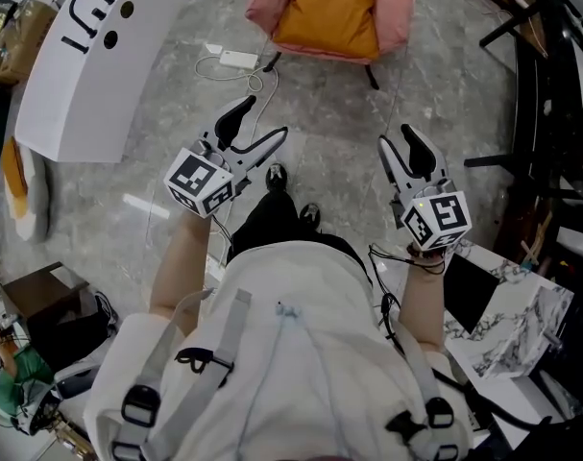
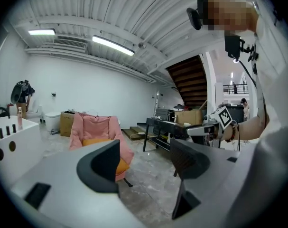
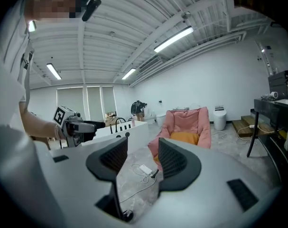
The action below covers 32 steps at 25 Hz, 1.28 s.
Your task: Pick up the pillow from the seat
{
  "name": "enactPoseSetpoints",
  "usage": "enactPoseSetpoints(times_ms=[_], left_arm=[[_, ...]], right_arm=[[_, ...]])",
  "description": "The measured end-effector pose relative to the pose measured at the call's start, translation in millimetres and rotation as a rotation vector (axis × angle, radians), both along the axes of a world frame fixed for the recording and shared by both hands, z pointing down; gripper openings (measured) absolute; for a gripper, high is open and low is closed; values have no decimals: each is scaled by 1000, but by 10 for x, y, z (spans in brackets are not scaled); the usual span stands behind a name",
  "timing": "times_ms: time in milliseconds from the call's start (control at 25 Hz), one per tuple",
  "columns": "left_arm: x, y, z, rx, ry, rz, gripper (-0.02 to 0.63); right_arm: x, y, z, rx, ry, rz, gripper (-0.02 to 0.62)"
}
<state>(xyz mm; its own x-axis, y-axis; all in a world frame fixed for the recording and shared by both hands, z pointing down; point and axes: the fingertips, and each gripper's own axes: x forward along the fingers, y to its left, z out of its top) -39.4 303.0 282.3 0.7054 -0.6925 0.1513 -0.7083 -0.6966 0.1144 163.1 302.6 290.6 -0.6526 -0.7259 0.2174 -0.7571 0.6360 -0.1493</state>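
Held left gripper (image 1: 260,121) and right gripper (image 1: 399,140) with jaws apart, nothing between them. Saw orange pillow (image 1: 327,12) lying on seat of pink chair (image 1: 399,8), well apart straight ahead, roughly centred between both, neither clearly nearer

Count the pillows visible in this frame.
1. The orange pillow lies on the seat of the pink chair, at the top of the head view. Another could be hidden beneath it.
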Motion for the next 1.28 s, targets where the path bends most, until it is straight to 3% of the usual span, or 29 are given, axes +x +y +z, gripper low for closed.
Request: enactPoseSetpoints(times_ms=[480, 960, 1280], left_arm=[[-147, -874, 90, -31, 13, 15, 344], [-520, -1941, 120, -79, 30, 90, 350], [-769, -2437, 225, -85, 12, 142, 357]], right_arm=[[-54, -726, 117, -31, 10, 67, 246], [-315, -1674, 117, -69, -22, 201, 284], [-532, -2130, 35, -55, -41, 236, 305]])
